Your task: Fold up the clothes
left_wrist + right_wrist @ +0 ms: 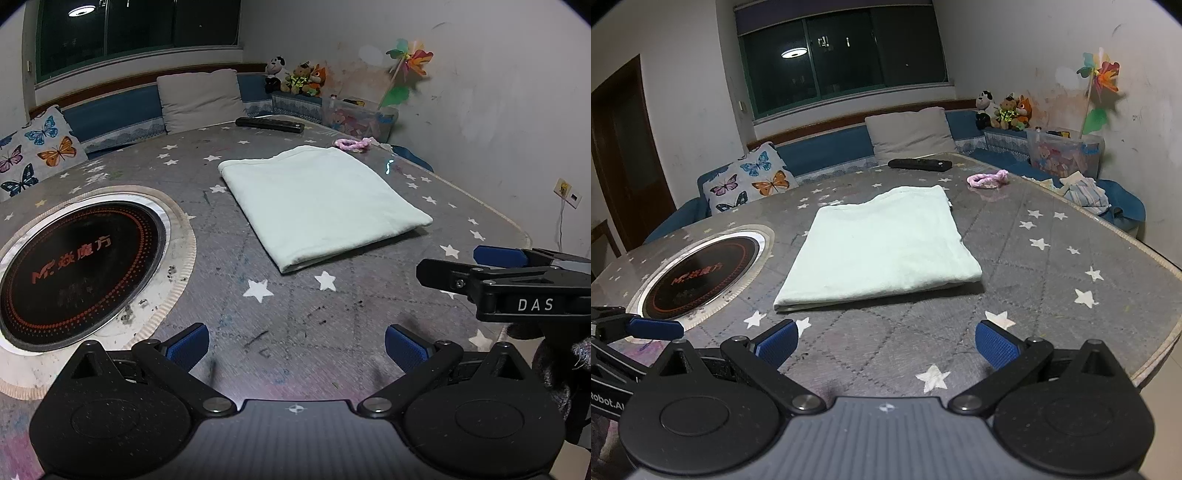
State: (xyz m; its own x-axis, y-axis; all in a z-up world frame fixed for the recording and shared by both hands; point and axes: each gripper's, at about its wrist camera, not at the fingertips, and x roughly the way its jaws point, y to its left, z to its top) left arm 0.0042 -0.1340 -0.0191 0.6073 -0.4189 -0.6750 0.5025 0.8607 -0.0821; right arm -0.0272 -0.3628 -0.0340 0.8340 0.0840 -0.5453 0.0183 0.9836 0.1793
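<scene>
A pale green garment (321,203) lies folded into a neat rectangle on the grey star-patterned table (280,332); it also shows in the right wrist view (882,247). My left gripper (297,349) is open and empty, hovering above the table short of the garment's near edge. My right gripper (884,347) is open and empty, also short of the garment. The right gripper appears at the right of the left wrist view (480,266). The left gripper's blue pad appears at the left of the right wrist view (655,328).
A round black induction cooktop (77,273) is set into the table to the left. A black remote (269,124) and a pink fabric loop (352,144) lie at the far edge. Cushions, a bench and a toy box stand behind. The table's right edge (1156,350) is close.
</scene>
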